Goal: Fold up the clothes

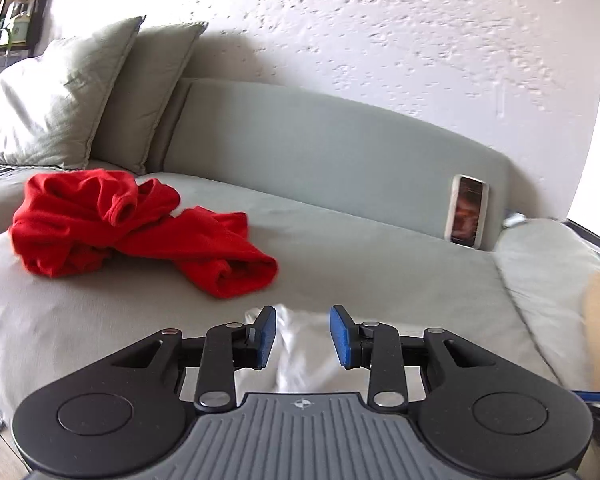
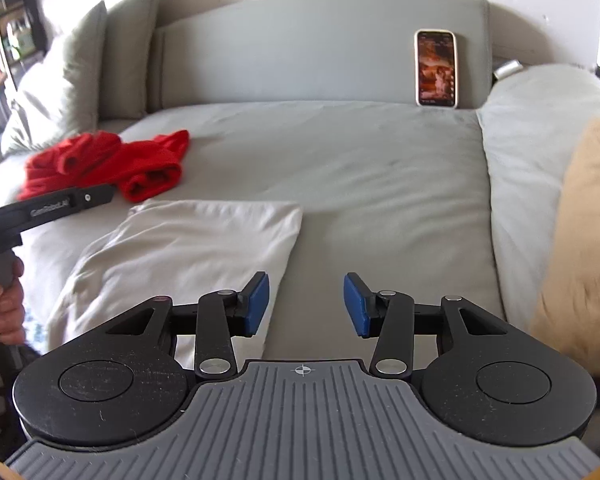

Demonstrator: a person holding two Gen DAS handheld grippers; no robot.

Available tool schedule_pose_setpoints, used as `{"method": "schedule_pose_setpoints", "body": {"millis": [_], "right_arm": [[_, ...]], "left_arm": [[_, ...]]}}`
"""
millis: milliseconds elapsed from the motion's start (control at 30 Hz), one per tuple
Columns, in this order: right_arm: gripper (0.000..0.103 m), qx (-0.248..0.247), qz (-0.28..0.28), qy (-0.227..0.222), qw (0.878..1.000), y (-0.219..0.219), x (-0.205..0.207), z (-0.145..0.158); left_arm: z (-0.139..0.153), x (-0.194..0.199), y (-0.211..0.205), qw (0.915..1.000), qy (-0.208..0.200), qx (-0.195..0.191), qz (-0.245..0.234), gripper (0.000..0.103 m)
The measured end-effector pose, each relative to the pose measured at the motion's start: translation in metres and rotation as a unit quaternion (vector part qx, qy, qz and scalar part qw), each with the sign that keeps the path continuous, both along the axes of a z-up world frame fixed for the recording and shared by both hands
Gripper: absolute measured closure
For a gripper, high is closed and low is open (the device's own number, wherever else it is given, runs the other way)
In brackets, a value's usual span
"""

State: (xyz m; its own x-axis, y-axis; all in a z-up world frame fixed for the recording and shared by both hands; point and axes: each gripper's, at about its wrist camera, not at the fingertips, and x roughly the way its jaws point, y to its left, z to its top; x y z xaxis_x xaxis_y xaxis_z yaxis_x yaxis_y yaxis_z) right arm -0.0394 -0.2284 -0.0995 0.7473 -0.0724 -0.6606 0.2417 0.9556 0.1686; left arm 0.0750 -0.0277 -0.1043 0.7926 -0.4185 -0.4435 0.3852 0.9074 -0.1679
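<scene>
Your left gripper [image 1: 302, 334] tilts down over the white garment [image 2: 188, 256] at the sofa's [image 2: 380, 168] front edge, jaws apart, gripping nothing. Your right gripper [image 2: 306, 304] hangs open beside its right edge. Your hand [image 2: 4, 300] grips the left handle. The red garment [image 1: 140, 228] lies crumpled back left.

Two garments: red garment [image 2: 108, 164], white garment [image 2: 188, 248]; one phone [image 2: 436, 68].

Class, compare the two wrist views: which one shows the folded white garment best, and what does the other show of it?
The right wrist view: the white garment lies almost whole on the sofa seat, its folded edges visible. The left wrist view shows only a strip of it, behind the left gripper.
</scene>
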Motion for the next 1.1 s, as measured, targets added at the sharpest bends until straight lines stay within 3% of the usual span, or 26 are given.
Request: {"method": "schedule_pose_setpoints", "body": {"millis": [100,167,333,467,533,567,667,700,767,867,967,1100], "right_arm": [[0.055,0.022,0.029,-0.005,0.999,0.019,-0.008,-0.002],[0.055,0.006,0.075,-0.002,0.997,0.04,-0.007,-0.005],[0.058,-0.04,0.152,0.036,0.987,0.074,-0.013,-0.02],[0.063,-0.113,0.178,0.069,0.975,0.084,-0.039,-0.034],[0.061,-0.121,0.171,0.088,0.974,0.084,-0.048,-0.032],[0.06,-0.096,0.164,0.092,0.977,0.078,-0.052,-0.03],[0.049,0.018,0.133,0.077,0.988,0.049,-0.062,-0.022],[0.049,0.045,0.115,0.067,0.99,0.039,-0.063,-0.02],[0.048,0.097,0.08,0.048,0.991,0.021,-0.065,-0.018],[0.048,0.159,0.049,0.043,0.985,0.0,-0.055,-0.02],[0.037,0.211,0.033,0.04,0.976,-0.015,-0.042,-0.024],[0.031,0.265,0.0,0.032,0.964,-0.027,-0.033,-0.031]], "left_arm": [[-0.005,-0.03,-0.008,0.9991,0.0,0.035,-0.025,0.071],[-0.011,-0.045,-0.017,0.9966,0.012,0.075,-0.031,0.071],[-0.03,-0.059,-0.021,0.9877,0.086,0.127,-0.032,0.069],[-0.031,-0.052,-0.015,0.9862,0.11,0.121,-0.028,0.066],[-0.026,-0.051,-0.006,0.9855,0.134,0.102,-0.023,0.066],[-0.022,-0.053,0.001,0.9854,0.146,0.084,-0.021,0.066],[-0.005,-0.055,0.028,0.9872,0.158,0.019,-0.004,0.05],[0.001,-0.052,0.035,0.9874,0.158,0.004,0.005,0.042],[0.011,-0.042,0.049,0.9869,0.158,-0.022,0.02,0.038],[0.015,-0.021,0.059,0.9853,0.165,-0.035,0.023,0.032],[0.008,-0.001,0.063,0.9839,0.173,-0.043,0.012,0.028],[-0.006,0.013,0.082,0.9734,0.199,-0.113,-0.004,0.027]]}}
